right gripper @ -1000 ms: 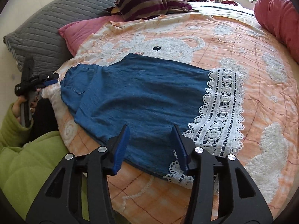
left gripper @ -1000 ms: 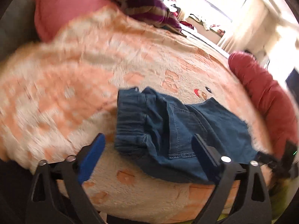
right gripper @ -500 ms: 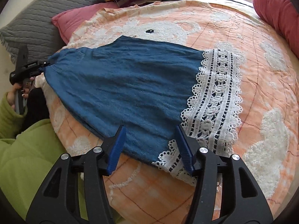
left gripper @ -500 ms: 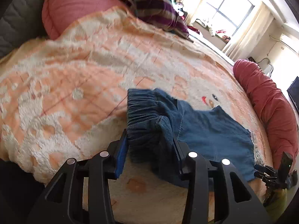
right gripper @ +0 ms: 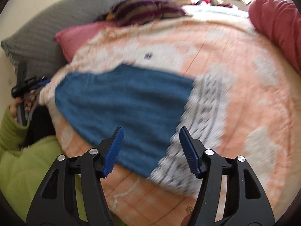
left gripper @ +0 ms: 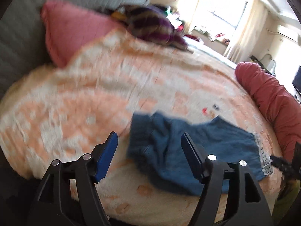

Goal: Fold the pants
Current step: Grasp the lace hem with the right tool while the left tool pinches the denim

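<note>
Pants [right gripper: 120, 101]: blue denim, lying flat on the blanket [right gripper: 235, 60], occupying the centre of the right wrist frame; white lace hem [right gripper: 203, 116] runs down the right side of the denim toward lower centre. In the left wrist frame the same garment [left gripper: 207, 143] sits lower centre to lower right, its gathered waistband end bunched at centre, lace hem at the far right edge.

Left gripper [left gripper: 149, 150]: lower centre of its own frame, blue pads apart, jaws opening. The bunched waistband shows in the gap, but neither pad presses on it; released. It also appears small at the left edge of the right wrist frame [right gripper: 40, 82], held by a hand [right gripper: 18, 107] in a green sleeve [right gripper: 28, 162].

Right gripper [right gripper: 151, 144]: lower centre of its frame, jaws opening, pads clear of the cloth below them; nothing grasped. Denim and lace lie beyond the gap.

Blanket: peach and white plush with a bear pattern, filling most of both frames.

Pink pillow [left gripper: 71, 32]: upper left, half under the blanket edge.

Grey pillow [right gripper: 47, 24]: upper left, behind the pink one.

Striped cushion [right gripper: 143, 11]: purple and tan, upper centre.

Red bolster [left gripper: 272, 105]: right edge.

Both frames are motion-blurred; fine folds in the denim probably cannot be read reliably.
</note>
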Demonstrator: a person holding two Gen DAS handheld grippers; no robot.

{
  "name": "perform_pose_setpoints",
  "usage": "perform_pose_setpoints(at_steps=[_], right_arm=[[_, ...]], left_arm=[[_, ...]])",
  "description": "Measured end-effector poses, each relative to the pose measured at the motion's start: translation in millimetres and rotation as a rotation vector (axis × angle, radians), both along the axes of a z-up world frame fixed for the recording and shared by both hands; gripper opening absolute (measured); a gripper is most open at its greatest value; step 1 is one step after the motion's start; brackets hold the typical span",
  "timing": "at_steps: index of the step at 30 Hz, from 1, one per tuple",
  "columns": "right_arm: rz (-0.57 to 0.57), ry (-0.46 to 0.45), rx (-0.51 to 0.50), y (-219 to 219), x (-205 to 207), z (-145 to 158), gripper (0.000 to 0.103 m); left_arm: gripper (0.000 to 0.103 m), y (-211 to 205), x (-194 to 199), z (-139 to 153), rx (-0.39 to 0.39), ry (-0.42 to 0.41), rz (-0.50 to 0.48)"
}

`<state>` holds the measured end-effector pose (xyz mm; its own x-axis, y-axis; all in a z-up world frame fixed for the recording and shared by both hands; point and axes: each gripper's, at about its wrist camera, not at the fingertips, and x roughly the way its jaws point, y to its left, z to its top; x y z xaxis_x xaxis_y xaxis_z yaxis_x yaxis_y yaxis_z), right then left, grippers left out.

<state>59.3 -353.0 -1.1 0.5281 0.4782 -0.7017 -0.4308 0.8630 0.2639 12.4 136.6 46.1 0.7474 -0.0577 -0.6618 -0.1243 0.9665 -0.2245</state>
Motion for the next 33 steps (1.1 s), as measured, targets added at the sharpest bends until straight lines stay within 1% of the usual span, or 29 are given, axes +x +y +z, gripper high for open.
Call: perform_pose_setpoints(at_steps=[2,5,8,9,11,15,18,20,24,26,31,32,33], right_arm=[[-0.052,-0.016,0.001,-11,14,5,0.057],[-0.119,-0.008,0.005,-25,41,4,0.057],[-0.155,0.013,0.001,-36,68,0,0.056],[-0.160,0.024,0.004,-40,77,-4,0.056],[-0.174,0.064,0.018,-47,99,-13,0.054],[-0.178,0.138,0.035,-53,131,-37,0.050],[-0.160,0.167,0.044,-51,140,-52,0.048],[-0.143,0.182,0.042,-48,143,-60,0.045],[-0.112,0.182,0.042,-42,145,-69,0.040],[-0.098,0.175,0.049,-40,144,-69,0.033],[-0.086,0.151,0.035,-37,141,-68,0.033],[-0.088,0.147,0.032,-37,140,-67,0.032],[-0.088,0.143,0.027,-36,140,-66,0.032]], left_arm=[[0.077,-12,5,13,0.019,-0.028,-0.029],[0.077,-40,27,26,0.037,-0.038,-0.105],[0.077,-67,50,27,0.014,-0.028,-0.181],[0.077,-80,63,25,-0.003,-0.017,-0.222],[0.077,-98,81,19,-0.006,0.005,-0.268],[0.077,-137,119,0,0.006,0.064,-0.364],[0.077,-157,142,-18,0.030,0.107,-0.415],[0.077,-166,154,-31,0.049,0.134,-0.431],[0.077,-173,180,-60,0.029,0.186,-0.448],[0.077,-176,190,-75,0.013,0.211,-0.450],[0.077,-174,205,-102,-0.013,0.253,-0.437],[0.077,-172,206,-105,-0.025,0.257,-0.432],[0.077,-169,207,-109,-0.059,0.251,-0.421]])
